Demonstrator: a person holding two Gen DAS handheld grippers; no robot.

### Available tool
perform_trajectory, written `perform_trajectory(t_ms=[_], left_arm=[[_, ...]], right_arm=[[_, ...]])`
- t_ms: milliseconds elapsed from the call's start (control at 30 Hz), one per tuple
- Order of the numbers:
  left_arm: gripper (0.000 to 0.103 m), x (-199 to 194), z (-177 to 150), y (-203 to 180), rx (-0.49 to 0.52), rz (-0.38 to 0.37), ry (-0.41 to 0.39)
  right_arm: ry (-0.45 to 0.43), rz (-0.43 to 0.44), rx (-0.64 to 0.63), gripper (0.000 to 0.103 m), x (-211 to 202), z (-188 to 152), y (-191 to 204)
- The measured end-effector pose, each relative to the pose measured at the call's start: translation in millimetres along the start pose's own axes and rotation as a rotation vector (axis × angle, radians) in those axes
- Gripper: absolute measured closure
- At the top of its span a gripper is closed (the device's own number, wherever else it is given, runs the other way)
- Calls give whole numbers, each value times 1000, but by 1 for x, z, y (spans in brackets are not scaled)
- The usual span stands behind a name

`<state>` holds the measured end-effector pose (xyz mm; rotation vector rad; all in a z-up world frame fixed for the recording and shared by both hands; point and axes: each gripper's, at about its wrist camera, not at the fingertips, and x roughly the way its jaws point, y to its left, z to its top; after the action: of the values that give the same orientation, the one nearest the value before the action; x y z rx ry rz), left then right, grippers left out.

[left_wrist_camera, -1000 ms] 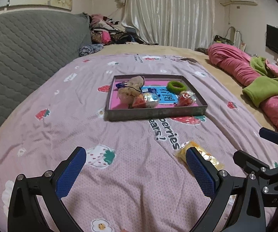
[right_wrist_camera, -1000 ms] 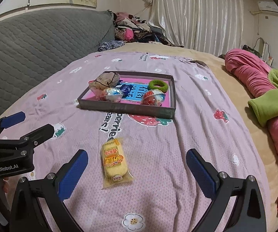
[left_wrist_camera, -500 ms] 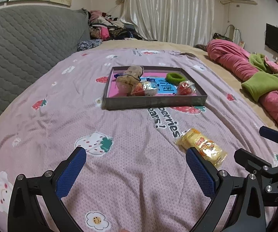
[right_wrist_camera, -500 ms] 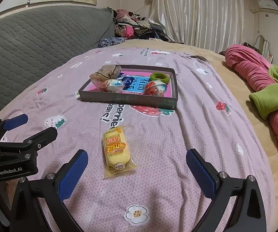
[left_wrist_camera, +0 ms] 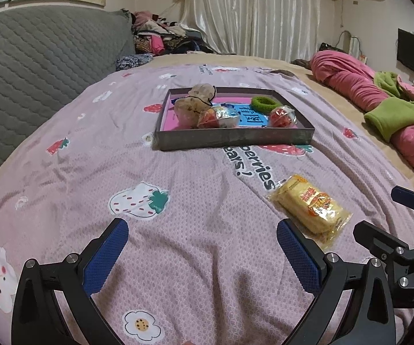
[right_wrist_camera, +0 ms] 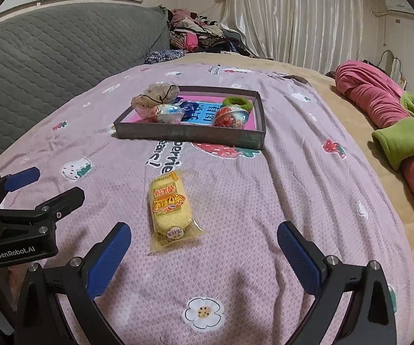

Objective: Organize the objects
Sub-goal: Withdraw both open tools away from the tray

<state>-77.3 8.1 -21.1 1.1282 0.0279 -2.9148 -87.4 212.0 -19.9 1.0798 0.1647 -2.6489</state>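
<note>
A yellow wrapped snack cake (right_wrist_camera: 171, 211) lies alone on the pink strawberry bedspread, also seen as the snack cake (left_wrist_camera: 310, 207) in the left wrist view. Beyond it sits a grey shallow box (right_wrist_camera: 189, 135) (left_wrist_camera: 232, 139) holding a beige pouch (right_wrist_camera: 153, 97), two shiny wrapped balls (right_wrist_camera: 168, 113) (right_wrist_camera: 231, 116) and a green hair tie (right_wrist_camera: 238, 103). My right gripper (right_wrist_camera: 204, 247) is open just short of the cake, slightly to its right. My left gripper (left_wrist_camera: 202, 245) is open over bare bedspread, left of the cake. The left gripper's body (right_wrist_camera: 19, 215) shows at the right wrist view's left edge.
A grey quilted headboard (left_wrist_camera: 34, 66) runs along the left. A rolled pink and green blanket (right_wrist_camera: 394, 120) lies on the right side of the bed. Clothes are piled at the far end near white curtains (left_wrist_camera: 253, 14).
Both grippers have dropped lower and drawn back a little, so the box and snack cake look flatter and farther up in view. Nothing was grasped or moved.
</note>
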Motion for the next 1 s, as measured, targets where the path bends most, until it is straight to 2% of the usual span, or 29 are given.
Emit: perform_trajectory(t_ms=[1000], left_arm=[[0,19,-10,9,-20,18,15]], right_arm=[[10,-1,-3,0,15,-10,3]])
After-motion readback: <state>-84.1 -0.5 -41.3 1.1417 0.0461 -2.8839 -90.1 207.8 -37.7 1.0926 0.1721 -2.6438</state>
